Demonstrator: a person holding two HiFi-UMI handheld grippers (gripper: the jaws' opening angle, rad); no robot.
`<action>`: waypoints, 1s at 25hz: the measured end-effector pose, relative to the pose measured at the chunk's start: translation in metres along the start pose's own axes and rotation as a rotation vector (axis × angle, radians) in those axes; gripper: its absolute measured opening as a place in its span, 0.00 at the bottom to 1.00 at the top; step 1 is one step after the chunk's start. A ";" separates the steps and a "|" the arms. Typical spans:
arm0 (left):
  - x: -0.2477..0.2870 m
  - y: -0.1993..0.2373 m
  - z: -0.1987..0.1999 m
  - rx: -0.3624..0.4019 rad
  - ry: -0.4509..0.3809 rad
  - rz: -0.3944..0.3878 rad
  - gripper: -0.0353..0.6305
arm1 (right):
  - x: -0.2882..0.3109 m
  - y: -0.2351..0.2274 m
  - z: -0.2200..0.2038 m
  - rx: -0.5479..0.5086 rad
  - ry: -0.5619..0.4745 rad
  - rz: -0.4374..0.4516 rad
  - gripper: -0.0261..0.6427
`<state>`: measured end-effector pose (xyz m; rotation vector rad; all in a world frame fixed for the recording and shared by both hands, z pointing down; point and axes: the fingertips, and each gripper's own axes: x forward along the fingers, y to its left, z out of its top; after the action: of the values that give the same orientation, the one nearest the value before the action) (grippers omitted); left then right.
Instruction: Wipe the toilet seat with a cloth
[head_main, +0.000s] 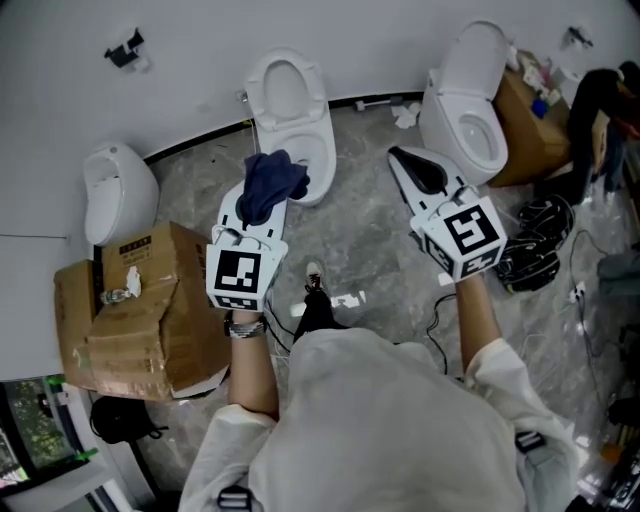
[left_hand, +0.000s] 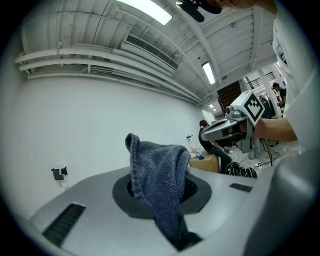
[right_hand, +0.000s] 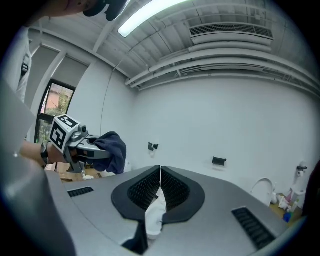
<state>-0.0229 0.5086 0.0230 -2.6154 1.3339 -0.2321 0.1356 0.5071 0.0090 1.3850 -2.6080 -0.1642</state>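
Cloth gripped, wipe looks not yet started.
Left gripper clamped on the dark blue cloth, which is bunched over its tips. Right gripper closed tip to tip, with a small white bit low in the gap that I can't ID. Toilet at 12 o'clock of the left gripper; cloth appears clear of the seat. Remaining: reach the seat, wipe it all.

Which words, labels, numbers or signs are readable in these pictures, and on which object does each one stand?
No text can be read.
Cardboard box: dark print on its top, too small to read.
Left marker cube and right marker cube: black square patterns only, no letters.
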 end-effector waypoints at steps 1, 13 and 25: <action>0.010 0.012 -0.004 -0.004 -0.001 0.000 0.13 | 0.014 -0.005 0.000 -0.003 0.006 -0.005 0.08; 0.125 0.162 -0.037 -0.030 0.017 -0.026 0.13 | 0.192 -0.059 0.012 0.010 0.030 -0.031 0.08; 0.191 0.254 -0.092 -0.100 0.064 -0.035 0.13 | 0.310 -0.073 0.010 0.039 0.052 -0.021 0.08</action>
<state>-0.1310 0.1982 0.0599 -2.7378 1.3546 -0.2622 0.0225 0.2095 0.0199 1.4103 -2.5686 -0.0796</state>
